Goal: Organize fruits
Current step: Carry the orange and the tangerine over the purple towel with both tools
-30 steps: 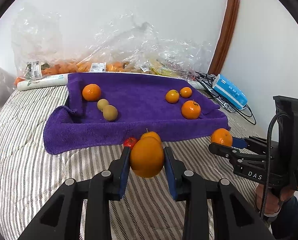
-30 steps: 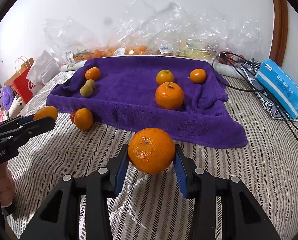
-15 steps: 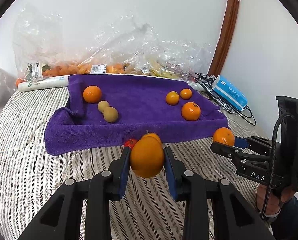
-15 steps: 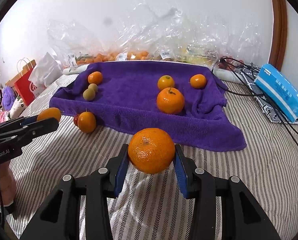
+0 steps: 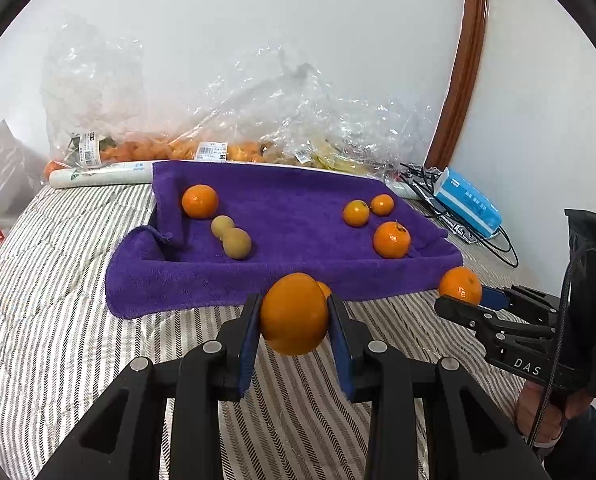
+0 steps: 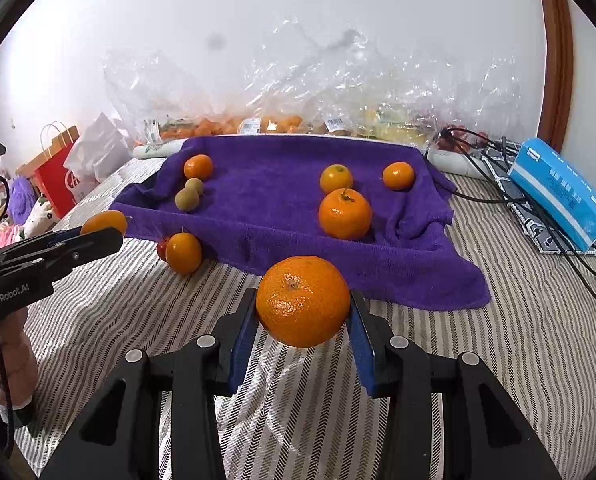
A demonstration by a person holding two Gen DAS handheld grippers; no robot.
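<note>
A smooth orange (image 5: 293, 314) sits clamped between the blue pads of the left tongs (image 5: 294, 320), held clear above the striped bedspread (image 5: 57, 340) just short of the near edge of a purple towel (image 5: 289, 208). The right tongs (image 6: 302, 316) are likewise closed on a second fruit, a dimpled mandarin (image 6: 302, 301), its stem scar facing the camera, also raised over the bedspread in front of the towel's drooping right corner. Each set of tongs stands narrowed to the width of its fruit, with both pads pressing on the peel.

On the towel, in the right wrist view, a large stemmed mandarin (image 6: 345, 214) lies toward the right with two smaller oranges (image 6: 336, 178) (image 6: 398, 176) behind it. Toward the left, another orange (image 6: 197, 167) rests near the folded-up edge, with two greenish-brown round fruits (image 6: 187, 199) touching each other just in front of it. Off the towel, a small orange (image 6: 183, 253) lies on the bedspread against the towel's front hem, with a small red fruit (image 6: 161, 249) tucked beside it.

Behind the towel, clear plastic bags (image 5: 257, 120) holding more produce are heaped against the white wall. To the right lie a blue box (image 6: 558, 192) and a tangle of black cables (image 6: 482, 148); to the left stands a red paper bag (image 6: 55, 180).
</note>
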